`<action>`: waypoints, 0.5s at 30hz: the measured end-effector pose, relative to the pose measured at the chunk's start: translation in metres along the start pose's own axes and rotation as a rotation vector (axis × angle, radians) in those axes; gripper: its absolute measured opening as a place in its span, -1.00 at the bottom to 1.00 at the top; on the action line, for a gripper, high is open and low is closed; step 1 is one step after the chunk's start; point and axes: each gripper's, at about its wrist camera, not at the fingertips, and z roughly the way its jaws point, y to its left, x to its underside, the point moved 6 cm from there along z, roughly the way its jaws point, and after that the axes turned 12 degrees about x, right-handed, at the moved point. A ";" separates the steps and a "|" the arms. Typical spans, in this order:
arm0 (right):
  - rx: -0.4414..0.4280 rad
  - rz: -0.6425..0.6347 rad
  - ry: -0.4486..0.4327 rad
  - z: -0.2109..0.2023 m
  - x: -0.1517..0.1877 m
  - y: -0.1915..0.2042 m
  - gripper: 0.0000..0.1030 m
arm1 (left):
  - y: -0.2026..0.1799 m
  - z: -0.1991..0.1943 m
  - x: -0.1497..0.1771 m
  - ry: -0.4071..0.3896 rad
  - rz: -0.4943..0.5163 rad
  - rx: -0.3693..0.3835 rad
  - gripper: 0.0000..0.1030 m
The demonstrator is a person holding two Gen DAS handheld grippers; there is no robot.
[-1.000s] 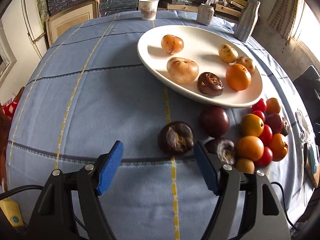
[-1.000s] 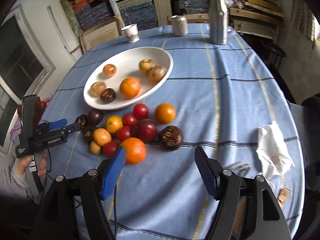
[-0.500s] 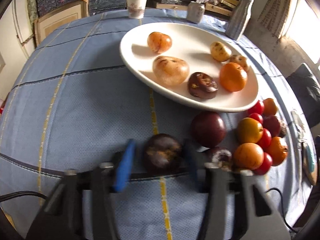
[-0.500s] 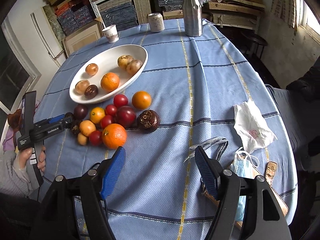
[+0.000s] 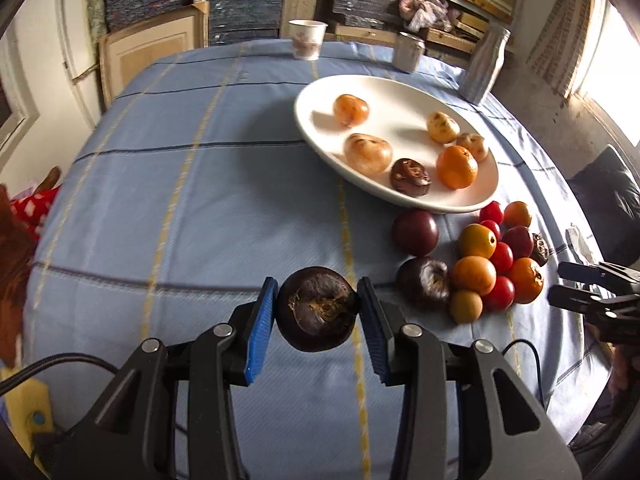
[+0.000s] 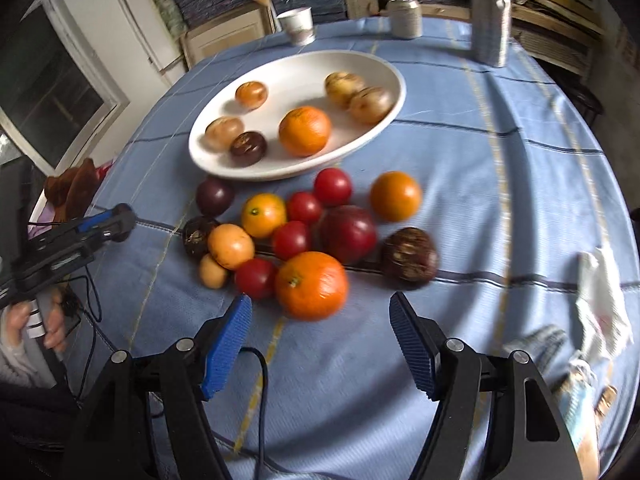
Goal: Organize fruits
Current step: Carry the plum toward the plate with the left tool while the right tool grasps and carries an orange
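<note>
My left gripper (image 5: 318, 312) is angled steeply down, its blue pads (image 5: 260, 336) clamped on both sides of a dark round fruit (image 5: 318, 314). My right gripper (image 6: 320, 344) also tips downward, jaws standing apart with nothing between them. My left hand (image 6: 30, 324) grips the handle.

We see the plate (image 6: 384, 66) mid-table, six fruits in it. Before it on the cloth (image 6: 500, 160) lies the fruit heap (image 6: 296, 236). Behind the plate stand a cup (image 6: 298, 26), can (image 6: 405, 16) and bottle (image 6: 490, 12). A tissue (image 6: 604, 296) lies right.
</note>
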 end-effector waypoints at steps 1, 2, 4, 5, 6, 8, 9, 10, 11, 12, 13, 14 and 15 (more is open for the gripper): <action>-0.002 -0.007 0.007 0.004 0.000 0.002 0.39 | 0.003 -0.005 0.003 -0.003 -0.012 -0.008 -0.22; -0.004 -0.009 0.010 0.006 0.000 0.003 0.35 | 0.005 -0.009 0.006 -0.005 -0.020 -0.016 -0.22; -0.008 -0.017 0.021 0.011 -0.001 0.004 0.17 | 0.008 -0.014 0.009 -0.006 -0.032 -0.029 -0.22; -0.015 -0.019 0.032 0.016 -0.001 0.006 0.01 | 0.010 -0.016 0.011 -0.006 -0.035 -0.032 -0.22; -0.019 -0.020 0.039 0.019 -0.002 0.006 -0.05 | 0.011 -0.018 0.013 -0.006 -0.039 -0.036 -0.22; -0.029 -0.021 0.051 0.025 -0.002 0.009 -0.06 | 0.011 -0.022 0.016 -0.005 -0.038 -0.043 -0.22; -0.026 -0.025 0.054 0.028 -0.002 0.010 -0.06 | 0.011 -0.024 0.017 -0.004 -0.037 -0.046 -0.22; -0.027 -0.027 0.057 0.030 -0.002 0.012 -0.06 | 0.011 -0.025 0.019 -0.003 -0.037 -0.050 -0.22; -0.027 -0.027 0.055 0.031 -0.002 0.012 -0.07 | 0.011 -0.026 0.020 -0.002 -0.037 -0.051 -0.22; -0.033 -0.022 0.051 0.032 -0.003 0.012 -0.08 | 0.011 -0.027 0.020 0.000 -0.038 -0.052 -0.22; -0.037 -0.019 0.051 0.032 -0.003 0.012 -0.09 | 0.011 -0.028 0.021 0.000 -0.039 -0.053 -0.22; -0.040 -0.019 0.052 0.032 -0.002 0.012 -0.10 | 0.011 -0.027 0.021 0.001 -0.039 -0.052 -0.22; -0.039 -0.022 0.052 0.031 -0.002 0.012 -0.10 | 0.010 -0.027 0.020 0.001 -0.039 -0.049 -0.22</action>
